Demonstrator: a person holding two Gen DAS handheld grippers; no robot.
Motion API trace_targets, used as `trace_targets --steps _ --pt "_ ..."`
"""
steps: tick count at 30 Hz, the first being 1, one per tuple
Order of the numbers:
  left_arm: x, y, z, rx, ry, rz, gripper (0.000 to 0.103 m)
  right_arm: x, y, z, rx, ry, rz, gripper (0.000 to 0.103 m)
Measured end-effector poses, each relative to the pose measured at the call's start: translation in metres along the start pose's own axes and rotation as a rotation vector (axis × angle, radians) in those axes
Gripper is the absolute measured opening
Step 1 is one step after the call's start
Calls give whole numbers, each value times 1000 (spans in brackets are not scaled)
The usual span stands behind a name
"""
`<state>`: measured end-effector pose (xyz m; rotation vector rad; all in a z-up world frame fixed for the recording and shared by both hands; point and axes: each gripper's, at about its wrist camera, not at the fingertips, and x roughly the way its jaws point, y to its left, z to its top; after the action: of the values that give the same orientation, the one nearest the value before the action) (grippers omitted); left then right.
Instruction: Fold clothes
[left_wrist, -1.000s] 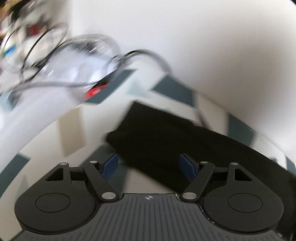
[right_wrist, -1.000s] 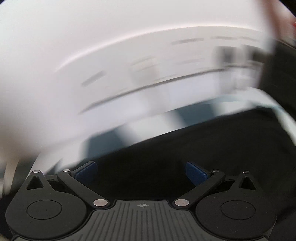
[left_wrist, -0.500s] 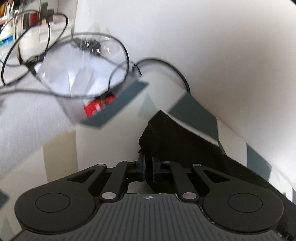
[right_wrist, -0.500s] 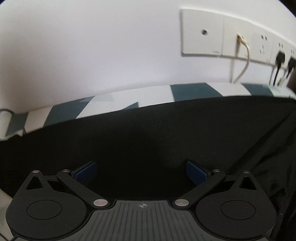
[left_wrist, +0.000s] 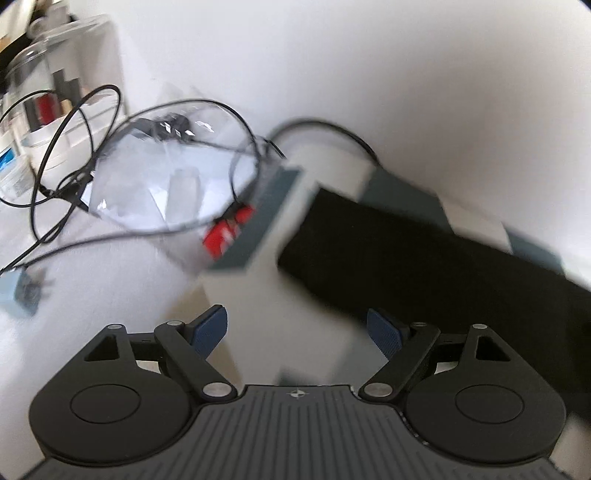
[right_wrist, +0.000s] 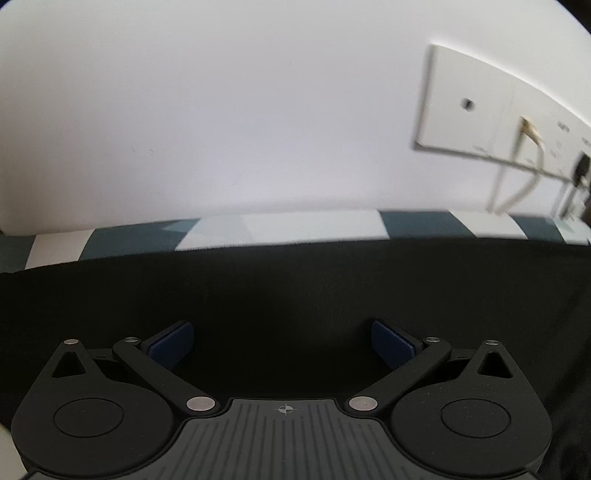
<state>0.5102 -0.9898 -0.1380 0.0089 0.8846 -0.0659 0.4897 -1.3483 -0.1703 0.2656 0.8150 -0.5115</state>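
A black garment (left_wrist: 424, 258) lies flat on a cloth patterned in white and teal (left_wrist: 266, 218), its end pointing up and left toward the wall. My left gripper (left_wrist: 295, 330) hovers just short of that end. Its jaws are opening, blue pads wide apart, with only bare cloth between them. In the right wrist view the same black garment (right_wrist: 295, 295) fills the lower half. My right gripper (right_wrist: 282, 345) hangs over it, open, with its pads clear of the fabric.
Black cables (left_wrist: 74, 155) loop over a clear plastic bag (left_wrist: 166, 184) with a red label (left_wrist: 227, 230) at the left, beside shelves with clutter. A white wall stands close behind the table. A socket strip (right_wrist: 498, 122) with plugged leads is on the wall at right.
My left gripper closed on the garment's end half a second ago, then let go and opened, backing off to the left. My right gripper swung over the garment and drifted left along it.
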Motion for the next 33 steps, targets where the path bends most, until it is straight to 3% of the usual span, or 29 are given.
trace_targets --steps 7,15,19,25,33 --pt "-45 -16 -64 79 105 -30 94 -55 -18 -52 17 79 48 102" --pt "-74 -26 -112 170 206 -98 100 -123 -37 -124 -16 186 -9 102" --pt "-84 -24 -132 184 184 -151 103 -156 -50 -160 1 198 -28 102" --pt "-96 -26 -150 239 97 -174 103 -232 -75 -204 18 88 -84 102" --pt "-130 -50 -188 352 108 -218 103 -314 -167 -248 237 88 -178 102"
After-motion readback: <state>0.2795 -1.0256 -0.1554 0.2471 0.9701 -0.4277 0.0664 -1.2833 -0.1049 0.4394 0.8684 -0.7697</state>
